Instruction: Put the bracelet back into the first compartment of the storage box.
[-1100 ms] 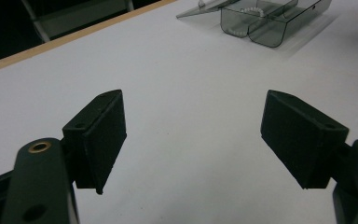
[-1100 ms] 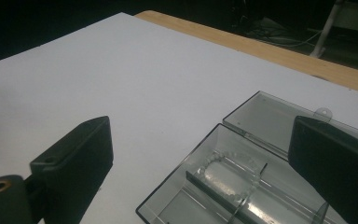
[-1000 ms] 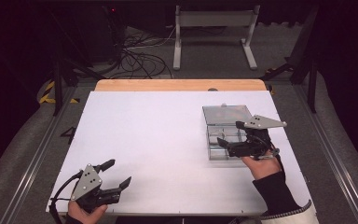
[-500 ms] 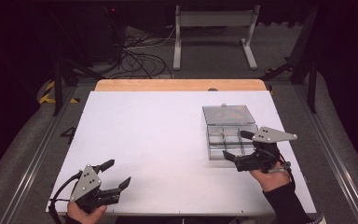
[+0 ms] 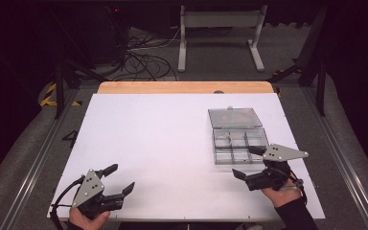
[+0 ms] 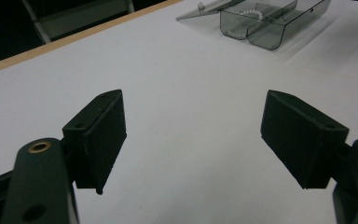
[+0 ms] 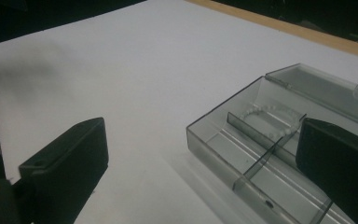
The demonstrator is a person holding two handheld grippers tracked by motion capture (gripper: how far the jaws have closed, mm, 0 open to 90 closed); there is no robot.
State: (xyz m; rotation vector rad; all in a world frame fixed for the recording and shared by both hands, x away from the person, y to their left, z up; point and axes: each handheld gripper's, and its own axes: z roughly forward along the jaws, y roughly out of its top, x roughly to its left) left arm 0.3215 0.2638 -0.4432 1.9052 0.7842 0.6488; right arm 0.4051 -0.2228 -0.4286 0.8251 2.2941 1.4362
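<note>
The white bench (image 5: 172, 143) spreads wide under the high view, with a strip of bare wood along its far edge. On its right half sits a smoky clear plastic box (image 5: 239, 143), divided into compartments, its hinged lid (image 5: 235, 117) folded flat behind it toward the far edge. Just at the box's near right corner hovers the right tool (image 5: 249, 163), held in a hand, its jaws spread apart and holding nothing. The left tool (image 5: 120, 179) hangs over the near left corner of the bench, well apart from the box, its jaws likewise spread wide and empty. In a far compartment lies what looks like a small string of white beads (image 7: 265, 114), though the right gripper view is too dim to be sure
</note>
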